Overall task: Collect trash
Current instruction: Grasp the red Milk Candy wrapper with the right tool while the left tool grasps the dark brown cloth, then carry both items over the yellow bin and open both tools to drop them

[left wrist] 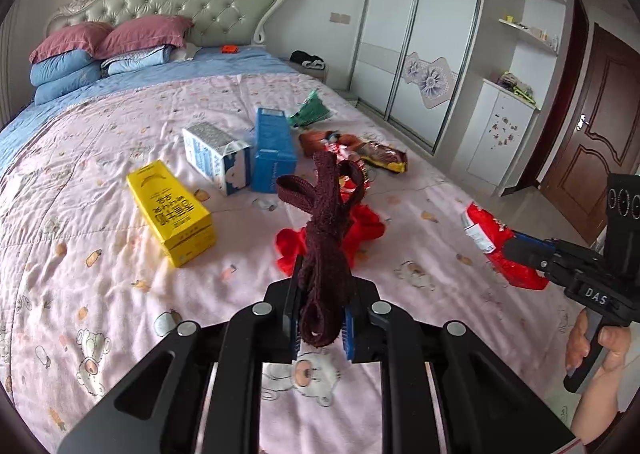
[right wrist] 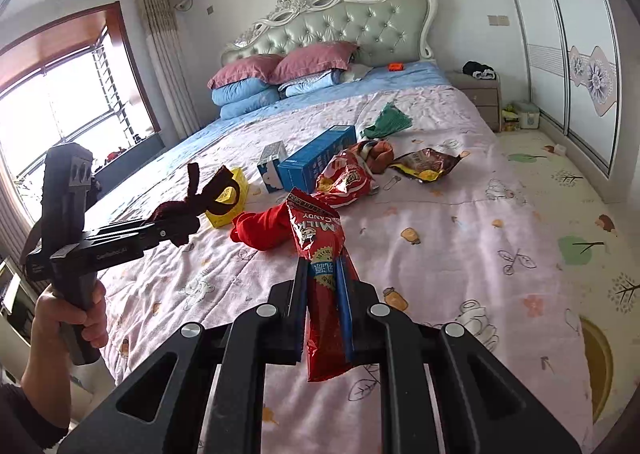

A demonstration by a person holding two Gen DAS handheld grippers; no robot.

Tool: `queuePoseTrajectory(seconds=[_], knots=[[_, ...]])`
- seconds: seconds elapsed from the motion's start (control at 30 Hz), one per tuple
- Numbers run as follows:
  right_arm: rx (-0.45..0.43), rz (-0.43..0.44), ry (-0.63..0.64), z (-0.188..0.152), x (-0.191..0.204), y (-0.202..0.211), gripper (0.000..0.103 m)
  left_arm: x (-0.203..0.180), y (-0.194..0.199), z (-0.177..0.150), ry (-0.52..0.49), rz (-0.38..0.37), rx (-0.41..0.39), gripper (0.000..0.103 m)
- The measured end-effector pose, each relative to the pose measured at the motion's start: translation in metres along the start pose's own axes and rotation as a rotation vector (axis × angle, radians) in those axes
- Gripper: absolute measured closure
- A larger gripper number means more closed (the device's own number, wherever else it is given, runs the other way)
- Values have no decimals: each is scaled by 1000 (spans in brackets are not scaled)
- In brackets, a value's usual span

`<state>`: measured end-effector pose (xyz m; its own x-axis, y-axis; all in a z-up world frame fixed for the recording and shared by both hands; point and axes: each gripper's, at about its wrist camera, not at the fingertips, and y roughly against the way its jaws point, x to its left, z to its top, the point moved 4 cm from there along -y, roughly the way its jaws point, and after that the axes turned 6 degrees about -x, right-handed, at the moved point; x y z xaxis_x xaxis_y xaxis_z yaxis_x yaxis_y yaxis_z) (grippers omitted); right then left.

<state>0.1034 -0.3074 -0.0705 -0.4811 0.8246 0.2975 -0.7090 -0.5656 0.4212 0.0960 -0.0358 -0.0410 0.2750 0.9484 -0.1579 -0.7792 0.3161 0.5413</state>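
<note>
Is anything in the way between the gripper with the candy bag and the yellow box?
Yes. A crumpled red cloth lies on the bed between the right hand-held gripper and the yellow carton.

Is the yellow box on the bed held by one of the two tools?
No, the yellow box lies free on the bed cover, and the left tool grips a dark red strap.

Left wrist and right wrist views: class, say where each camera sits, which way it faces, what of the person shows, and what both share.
Left wrist view: on the left tongs, shut on a maroon strap, facing up the bed toward the headboard; a hand grips the right tongs.
Right wrist view: on the right tongs, shut on a red candy wrapper, facing the headboard and window; a hand grips the left tongs.
Shared: yellow box, blue box, pillows.
</note>
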Motion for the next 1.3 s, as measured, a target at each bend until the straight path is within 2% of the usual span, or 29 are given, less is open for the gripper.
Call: queuePoseTrajectory(seconds=[0.2, 0.7, 1.0, 1.3], knots=[[-50, -57, -14, 3, -18, 29, 89, -58, -11, 13, -78, -85, -10, 87], [-135, -288, -103, -12, -100, 113, 89, -198, -86, -1, -203, -328, 111, 87], [-136, -405, -185, -40, -154, 148, 89, -280, -126, -18, -289, -417, 192, 87], [-131, -485, -254, -61, -196, 167, 89, -325, -166, -34, -324, -466, 300, 87]])
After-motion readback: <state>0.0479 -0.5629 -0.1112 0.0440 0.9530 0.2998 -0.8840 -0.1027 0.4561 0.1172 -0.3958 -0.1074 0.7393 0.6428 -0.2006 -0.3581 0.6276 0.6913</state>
